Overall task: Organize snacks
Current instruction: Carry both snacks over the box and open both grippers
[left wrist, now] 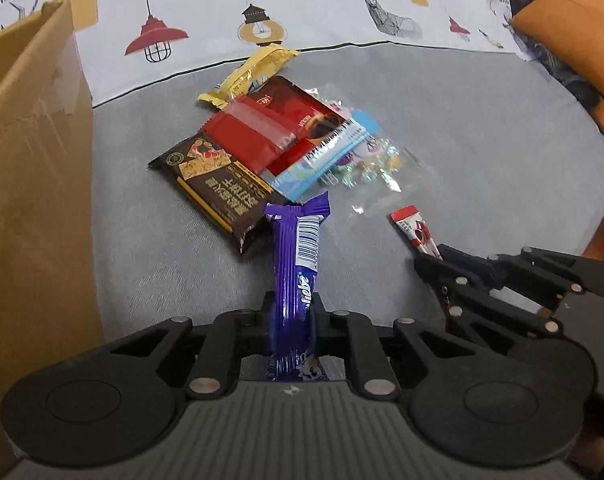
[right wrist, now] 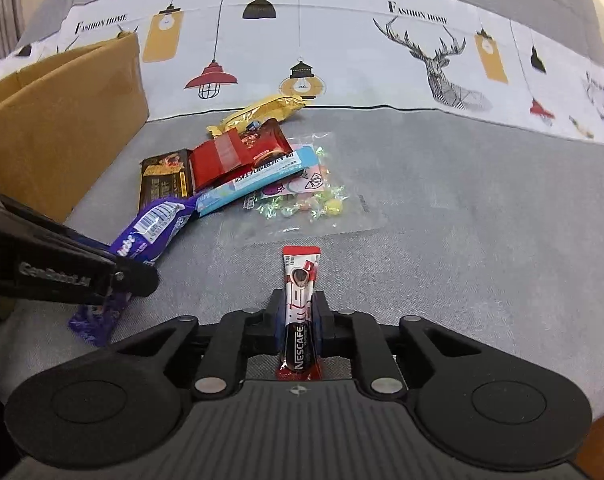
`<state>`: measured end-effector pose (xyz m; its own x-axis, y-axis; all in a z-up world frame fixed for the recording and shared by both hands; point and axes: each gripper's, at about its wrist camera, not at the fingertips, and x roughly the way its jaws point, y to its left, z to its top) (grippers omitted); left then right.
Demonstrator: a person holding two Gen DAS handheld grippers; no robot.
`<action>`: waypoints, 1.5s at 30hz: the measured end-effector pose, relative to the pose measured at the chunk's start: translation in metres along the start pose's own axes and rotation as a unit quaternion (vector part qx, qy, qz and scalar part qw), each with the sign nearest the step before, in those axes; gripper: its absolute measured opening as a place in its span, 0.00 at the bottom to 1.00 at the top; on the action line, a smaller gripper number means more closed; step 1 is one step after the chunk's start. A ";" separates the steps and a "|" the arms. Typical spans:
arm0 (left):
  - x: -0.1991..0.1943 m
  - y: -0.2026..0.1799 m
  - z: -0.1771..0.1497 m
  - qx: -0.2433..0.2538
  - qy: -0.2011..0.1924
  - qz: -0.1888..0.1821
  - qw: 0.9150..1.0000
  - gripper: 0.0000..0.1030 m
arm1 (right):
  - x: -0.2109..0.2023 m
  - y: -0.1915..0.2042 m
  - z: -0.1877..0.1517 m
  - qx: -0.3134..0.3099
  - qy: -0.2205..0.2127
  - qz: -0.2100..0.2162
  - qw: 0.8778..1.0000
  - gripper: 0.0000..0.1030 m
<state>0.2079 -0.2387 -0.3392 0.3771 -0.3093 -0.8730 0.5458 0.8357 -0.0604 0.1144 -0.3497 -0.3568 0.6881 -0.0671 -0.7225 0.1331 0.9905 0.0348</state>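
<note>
Snacks lie in a loose heap (left wrist: 262,148) on a grey cloth surface (left wrist: 481,140), with a cardboard box (left wrist: 30,184) standing just to the left of them. The left tool (left wrist: 292,308) has its jaws drawn narrow and clamped on a purple snack bar (left wrist: 296,264), which runs up between the fingers; its far end reaches the near edge of the heap, beside a dark brown packet (left wrist: 218,188). The right tool (right wrist: 300,312) is likewise pinched narrow, gripping a red-and-white Nescafe coffee stick (right wrist: 300,300) that lies along its fingers, apart from the heap.

From the left wrist view, the right tool (left wrist: 437,258) shows at the right side with the coffee stick (left wrist: 413,230) poking out of its tip, and an orange cushion (left wrist: 573,36) sits at the far right corner. The right wrist view shows the left tool (right wrist: 136,276) from the side, with both ends of the purple bar (right wrist: 154,228) sticking out past the fingers. It also shows more clearly a clear bag of small wrapped candies (right wrist: 309,200), a light blue packet (right wrist: 258,180), a red packet (right wrist: 238,152) and a yellow packet (right wrist: 262,114) at the back. A printed cloth with lamps and a deer (right wrist: 441,60) runs behind everything.
</note>
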 end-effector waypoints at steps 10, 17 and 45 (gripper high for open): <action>-0.072 -0.006 -0.018 0.015 -0.042 -0.023 0.999 0.15 | -0.071 0.024 -0.004 0.024 -0.040 0.004 0.999 0.10; -0.121 0.015 -0.021 0.004 -0.102 -0.017 0.995 0.15 | -0.116 0.043 0.014 0.076 -0.074 0.027 0.994 0.10; -0.266 0.178 0.008 -0.073 -0.245 0.122 0.959 0.15 | -0.152 0.219 0.151 -0.023 -0.173 0.151 0.973 0.10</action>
<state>0.2107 -0.0109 -0.1145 0.8061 -0.2428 -0.5396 0.2996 0.9539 0.0184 0.1467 -0.1408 -0.1354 0.8912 0.2000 -0.4072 -0.1395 0.9749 0.1735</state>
